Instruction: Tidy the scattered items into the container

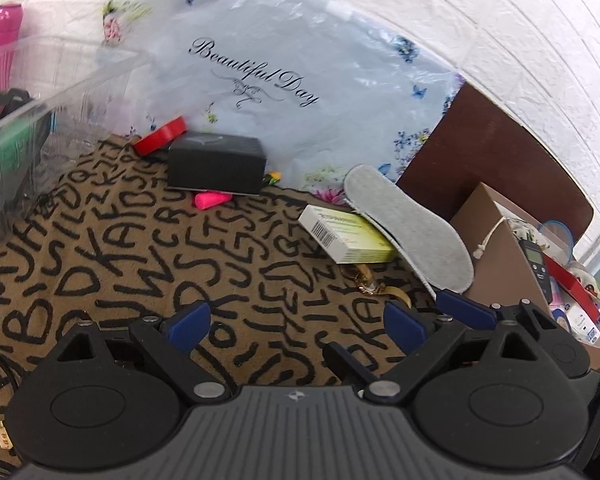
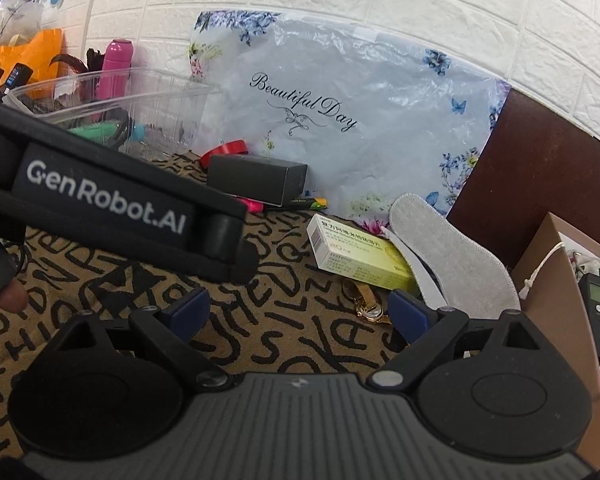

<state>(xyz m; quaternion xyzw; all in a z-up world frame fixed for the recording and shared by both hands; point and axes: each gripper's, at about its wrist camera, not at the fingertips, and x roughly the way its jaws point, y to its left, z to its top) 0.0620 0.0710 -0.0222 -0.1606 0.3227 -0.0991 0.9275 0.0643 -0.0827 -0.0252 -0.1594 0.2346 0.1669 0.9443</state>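
several items already inside the clear container (image 1: 40,92) at upper left of the left wrist frame: a green box (image 1: 4,156) and dark pieces, hard to name through the plastic. seen again at upper left of the right wrist frame.

still scattered on the lettered mat (image 1: 120,248), at least seven:
- red tape roll (image 1: 160,134), left of centre, just behind the black box (image 1: 218,162)
- pink marker (image 1: 212,200), poking out from under that box
- yellow-tipped pen (image 2: 314,201), just right of the box in the right wrist frame
- yellow-white medicine box (image 1: 346,236), right of centre, with the grey insole (image 1: 408,224) lying partly over it
- gold clasp (image 2: 370,312), lower centre of the right wrist frame, near the gripper's right finger

left gripper (image 1: 298,322) at bottom centre, jaws wide, nothing between them. right gripper (image 2: 298,312) likewise spread wide and empty, low over the mat.

by this reading, early to mid task, nothing in hand, most of the clutter left to move.
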